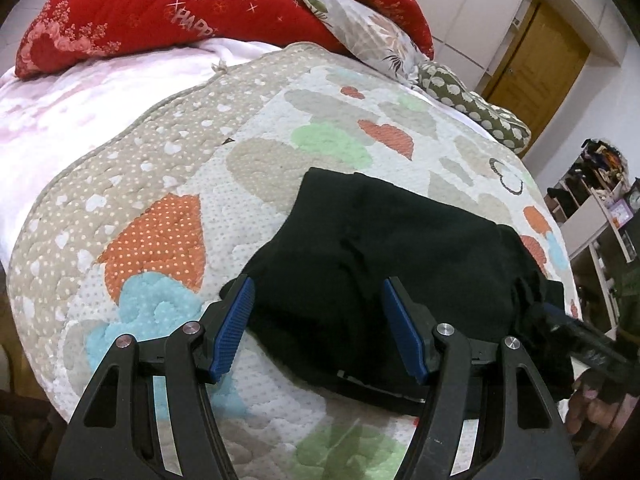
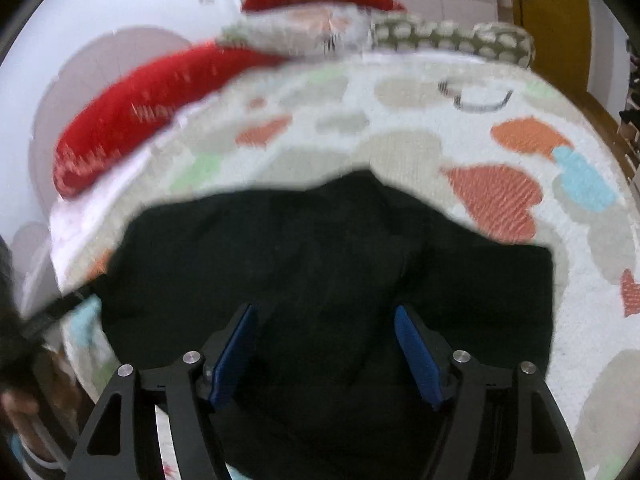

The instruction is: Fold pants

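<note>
The black pants (image 1: 384,248) lie folded in a compact bundle on the heart-patterned quilt (image 1: 168,184). My left gripper (image 1: 318,292) is open and empty, its blue pads on either side of the bundle's near left part, just above it. In the blurred right wrist view the pants (image 2: 320,248) fill the middle. My right gripper (image 2: 324,320) is open and empty above them. The right gripper's body also shows in the left wrist view (image 1: 588,344) at the bundle's right edge.
Red pillows (image 1: 160,12), a floral pillow (image 1: 372,36) and a green dotted cushion (image 1: 476,108) lie at the bed's far end. A pink sheet (image 1: 60,120) is at the left. A wooden door (image 1: 536,68) and shelves (image 1: 600,216) stand to the right.
</note>
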`<state>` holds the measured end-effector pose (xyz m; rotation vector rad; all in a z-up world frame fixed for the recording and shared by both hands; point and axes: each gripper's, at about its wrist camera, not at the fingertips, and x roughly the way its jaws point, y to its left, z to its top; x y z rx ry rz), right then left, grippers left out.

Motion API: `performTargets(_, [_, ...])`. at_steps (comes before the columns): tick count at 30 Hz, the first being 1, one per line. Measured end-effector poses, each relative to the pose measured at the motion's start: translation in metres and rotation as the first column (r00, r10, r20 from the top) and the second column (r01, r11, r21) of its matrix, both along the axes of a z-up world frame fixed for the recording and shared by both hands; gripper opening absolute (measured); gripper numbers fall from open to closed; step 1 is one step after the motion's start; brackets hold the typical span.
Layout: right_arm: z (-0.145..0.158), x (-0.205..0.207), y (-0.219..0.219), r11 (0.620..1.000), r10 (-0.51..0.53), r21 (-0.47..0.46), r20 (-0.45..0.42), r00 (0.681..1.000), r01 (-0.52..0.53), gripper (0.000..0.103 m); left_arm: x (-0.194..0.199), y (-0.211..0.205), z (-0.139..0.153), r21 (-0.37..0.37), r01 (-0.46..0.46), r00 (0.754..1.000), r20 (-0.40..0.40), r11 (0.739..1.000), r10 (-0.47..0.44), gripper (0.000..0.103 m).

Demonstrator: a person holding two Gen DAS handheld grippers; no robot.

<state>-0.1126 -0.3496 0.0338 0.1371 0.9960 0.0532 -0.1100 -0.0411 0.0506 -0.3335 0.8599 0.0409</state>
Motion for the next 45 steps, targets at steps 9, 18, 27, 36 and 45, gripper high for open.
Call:
performTargets(9, [0.045,0.010,0.022,0.993,0.085,0.065,0.117,0.989,-0.093,0.071,-0.012,0.007,0.002,0.009,-0.023,1.000,-0.001,1.000,0.023,0.066])
performTargets(18, [0.040,0.054,0.094,0.964,0.261,0.031,0.106,0.960,-0.265,0.073,-0.023,0.018,0.000,0.009,-0.049,0.998,-0.026,0.999,0.050,0.066])
performTargets(27, [0.038,0.076,0.122,0.939,0.343,-0.027,0.091,0.935,-0.342,0.074,-0.032,0.016,-0.010,-0.094,-0.033,0.998,-0.061,0.995,0.027,0.066])
performTargets(36, [0.023,0.118,0.149,0.899,0.437,0.004,0.066,0.897,-0.438,0.080,-0.021,0.007,-0.021,-0.110,-0.038,0.997,-0.074,0.993,0.030,0.080])
performTargets(45, [-0.025,0.151,0.182,0.852,0.518,0.101,-0.017,0.855,-0.514,0.070,-0.003,0.009,-0.032,-0.141,-0.021,0.999,-0.028,0.990,0.017,0.090])
